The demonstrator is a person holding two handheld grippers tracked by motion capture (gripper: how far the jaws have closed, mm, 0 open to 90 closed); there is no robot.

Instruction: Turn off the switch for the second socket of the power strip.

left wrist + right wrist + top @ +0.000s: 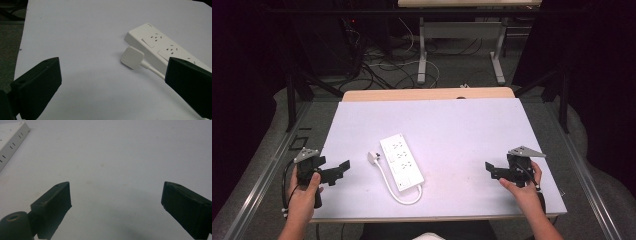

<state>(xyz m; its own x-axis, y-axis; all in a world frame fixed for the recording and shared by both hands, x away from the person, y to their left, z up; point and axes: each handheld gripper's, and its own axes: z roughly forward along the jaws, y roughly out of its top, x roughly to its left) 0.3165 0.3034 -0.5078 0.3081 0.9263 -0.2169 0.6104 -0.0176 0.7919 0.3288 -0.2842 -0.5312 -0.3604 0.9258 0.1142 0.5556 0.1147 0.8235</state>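
- Left gripper (343, 167) sits at the near left edge of the table (472, 125), held in the person's left hand (304, 192). Jaws stand wide apart with nothing between them; they aim toward the middle of the table.
- Right gripper (489, 170) sits at the near right, held in the right hand (524, 187). Jaws likewise wide apart and empty, aimed inward. Judgement: both look parked at a ready pose flanking the work.
- Plug (132, 57) lies flat on the table, ahead of the left gripper and to its right side, just beside the strip's long edge.
- Cable (398, 192) loops from the plug round the strip's near end.
- Power strip (401, 161) lies between the grippers, nearer the left one, sockets up, nothing plugged in. Its corner shows far left in the right gripper view, well apart from those jaws.
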